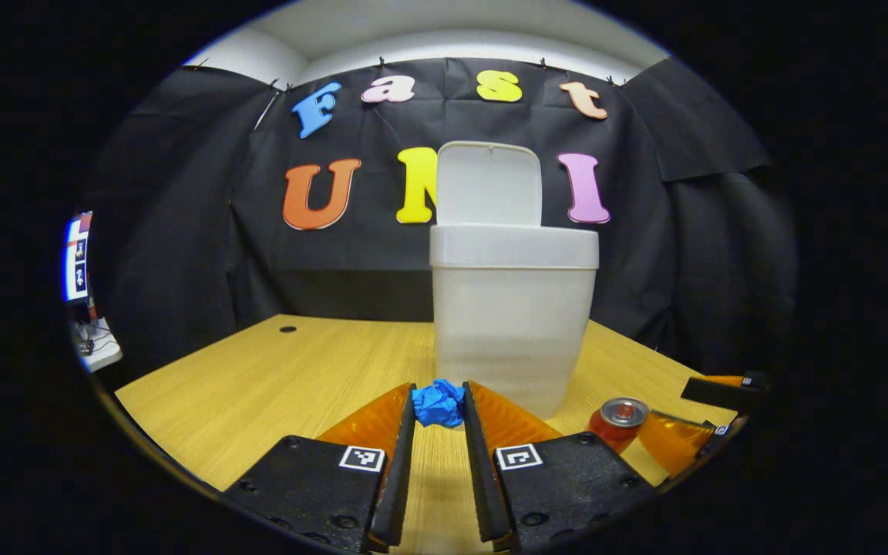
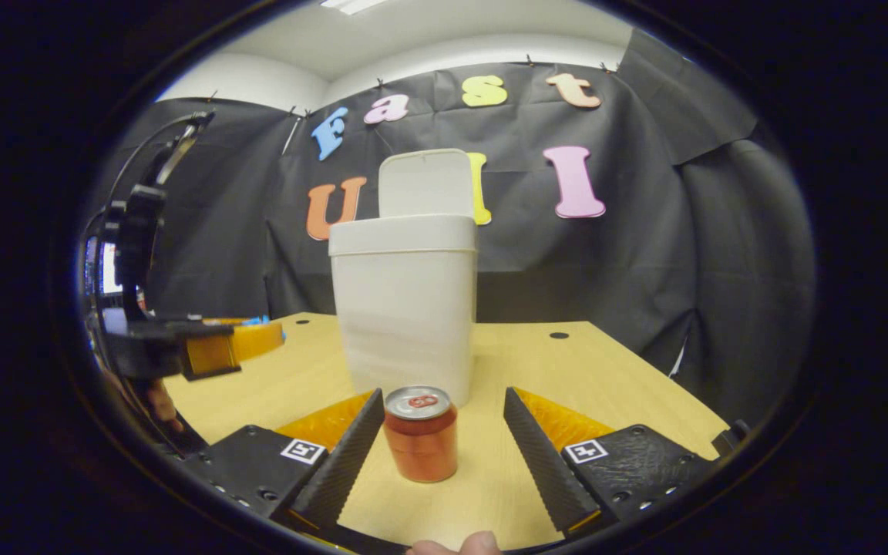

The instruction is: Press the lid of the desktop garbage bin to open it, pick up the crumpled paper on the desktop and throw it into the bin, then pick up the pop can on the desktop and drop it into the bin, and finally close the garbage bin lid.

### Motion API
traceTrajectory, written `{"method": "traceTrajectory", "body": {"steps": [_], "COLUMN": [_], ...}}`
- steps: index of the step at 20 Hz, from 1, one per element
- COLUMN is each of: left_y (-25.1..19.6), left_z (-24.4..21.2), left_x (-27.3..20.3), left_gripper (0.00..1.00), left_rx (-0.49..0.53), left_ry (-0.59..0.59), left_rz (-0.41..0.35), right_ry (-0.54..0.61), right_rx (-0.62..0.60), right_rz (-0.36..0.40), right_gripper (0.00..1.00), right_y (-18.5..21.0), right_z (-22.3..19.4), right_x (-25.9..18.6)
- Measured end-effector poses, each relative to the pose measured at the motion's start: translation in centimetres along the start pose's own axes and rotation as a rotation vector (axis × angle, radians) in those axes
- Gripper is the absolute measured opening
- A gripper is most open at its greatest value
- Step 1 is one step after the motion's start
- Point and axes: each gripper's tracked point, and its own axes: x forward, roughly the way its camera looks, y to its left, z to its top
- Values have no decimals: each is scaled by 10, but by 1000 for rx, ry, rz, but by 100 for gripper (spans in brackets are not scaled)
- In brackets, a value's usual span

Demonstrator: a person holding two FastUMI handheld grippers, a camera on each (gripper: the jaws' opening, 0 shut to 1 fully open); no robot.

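Wood-grain tabletop (image 1: 274, 370), light yellow, carries every item you need. White translucent plastic desktop bin (image 1: 512, 324): stands mid-table with its flip lid (image 1: 489, 183) upright, so the opening press appears done. Red aluminium pop can (image 2: 421, 433): upright on the table between your right gripper (image 2: 438, 432) fingers, which stand wide apart and touch nothing; not yet taken. Blue crumpled paper ball (image 1: 438, 403): clamped at the tips of your left gripper (image 1: 439, 408), in front of the bin's base. Outstanding for you: paper into the bin, can into the bin, lid closed.
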Motion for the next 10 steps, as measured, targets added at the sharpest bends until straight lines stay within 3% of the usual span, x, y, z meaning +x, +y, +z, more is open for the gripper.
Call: {"method": "traceTrajectory", "body": {"steps": [4,10], "left_y": [-2,-5], "left_z": [26,22], "left_x": [-5,-15], "left_gripper": [38,38], "left_rx": [14,-4], "left_ry": [-74,-83], "left_rz": [0,-22], "right_ry": [56,147], "right_rx": [18,22], "right_rz": [-16,-51], "right_gripper": [96,97], "right_y": [4,4], "right_z": [-23,-54], "right_x": [10,23]}}
